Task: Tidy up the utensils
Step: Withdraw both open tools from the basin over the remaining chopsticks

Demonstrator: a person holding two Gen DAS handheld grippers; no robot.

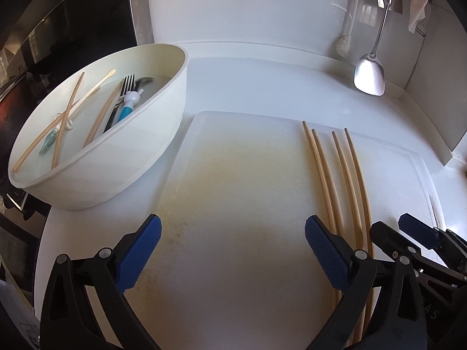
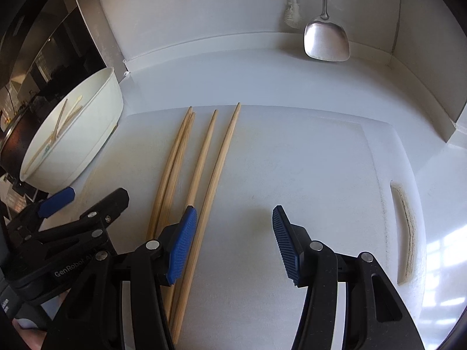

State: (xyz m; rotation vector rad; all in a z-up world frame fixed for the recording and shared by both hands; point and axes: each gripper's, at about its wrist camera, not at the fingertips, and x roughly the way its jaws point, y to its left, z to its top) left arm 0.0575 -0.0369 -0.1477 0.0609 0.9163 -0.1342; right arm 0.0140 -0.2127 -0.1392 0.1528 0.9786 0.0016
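Several wooden chopsticks (image 1: 341,175) (image 2: 201,163) lie side by side on a white cutting board (image 1: 239,192) (image 2: 292,160). A white bowl (image 1: 163,134) (image 2: 87,134) at the left holds more chopsticks (image 1: 102,116), a black fork (image 1: 127,84), a blue-handled utensil (image 1: 128,108) and white utensils. My left gripper (image 1: 233,233) hangs open over the bare board, just left of the chopsticks. My right gripper (image 2: 233,221) is open with nothing between its fingers; its left fingertip (image 2: 186,227) sits over the chopsticks. Each gripper shows in the other's view, the right gripper (image 1: 408,233) and the left gripper (image 2: 90,201).
A steel spatula (image 1: 369,73) (image 2: 327,40) and a white brush (image 1: 344,43) (image 2: 292,14) hang against the back wall. A dark stove edge (image 2: 11,145) lies left of the bowl. The board's handle slot (image 2: 405,233) is at the right.
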